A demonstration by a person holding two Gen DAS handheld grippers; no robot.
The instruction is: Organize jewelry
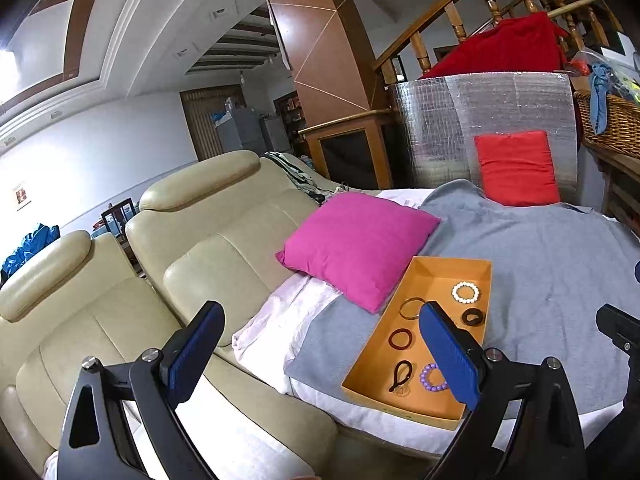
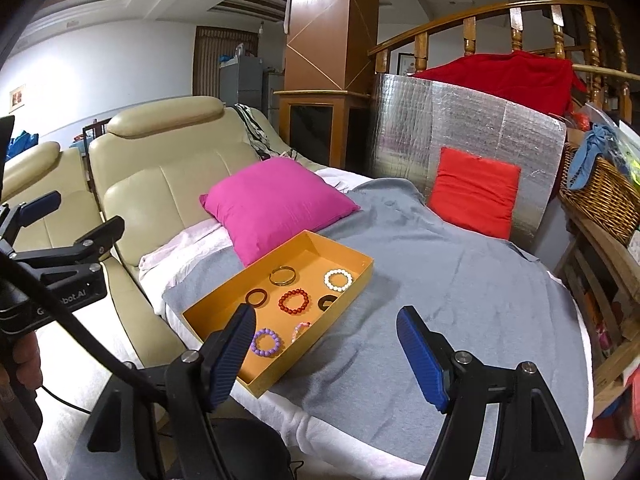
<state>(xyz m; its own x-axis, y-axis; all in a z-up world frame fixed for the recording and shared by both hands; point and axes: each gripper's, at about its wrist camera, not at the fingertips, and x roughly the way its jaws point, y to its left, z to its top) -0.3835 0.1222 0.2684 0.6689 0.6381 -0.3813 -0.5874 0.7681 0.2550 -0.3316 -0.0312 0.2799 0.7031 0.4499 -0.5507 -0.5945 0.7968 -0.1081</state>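
Note:
An orange tray [image 2: 224,300] [image 1: 368,368] lies on the grey blanket and holds several pieces of jewelry: a white bead bracelet [image 2: 338,279], a red bead bracelet [image 2: 294,301], a purple bead bracelet [image 2: 266,342], a metal bangle [image 2: 283,275], dark rings [image 2: 256,297] and a pink bracelet [image 2: 301,330]. My left gripper [image 1: 320,316] is open and empty, held above the tray's left side and the sofa. My right gripper [image 2: 326,324] is open and empty, above the tray's near right edge.
A magenta pillow [image 2: 276,204] lies just behind the tray. A red cushion [image 2: 474,192] leans on a silver foil panel [image 2: 460,120]. A beige leather sofa [image 1: 160,264] is at left, a wicker basket [image 2: 600,196] at right. The grey blanket [image 2: 460,288] spreads right of the tray.

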